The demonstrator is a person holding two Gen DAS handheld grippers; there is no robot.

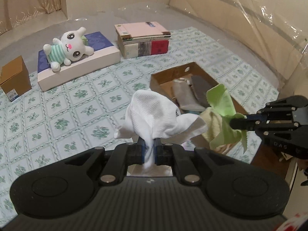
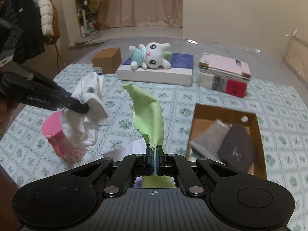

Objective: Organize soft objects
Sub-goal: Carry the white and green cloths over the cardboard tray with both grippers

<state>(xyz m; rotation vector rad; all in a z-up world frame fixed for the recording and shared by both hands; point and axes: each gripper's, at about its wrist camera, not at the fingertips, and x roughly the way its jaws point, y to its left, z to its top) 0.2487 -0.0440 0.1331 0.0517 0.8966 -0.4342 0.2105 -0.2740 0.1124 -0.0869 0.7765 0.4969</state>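
My left gripper is shut on a white ribbed cloth and holds it above the patterned table; it also shows in the right wrist view with the white cloth. My right gripper is shut on a light green cloth and holds it up; in the left wrist view it holds the green cloth over the open cardboard box. The box holds grey and dark soft items. A white plush bunny lies on a flat blue-topped box.
A stack of books and boxes stands at the back. A small brown carton sits at the left. A pink pouch lies under the white cloth. A yellowish cloth lies near the box. Coats hang at the far left.
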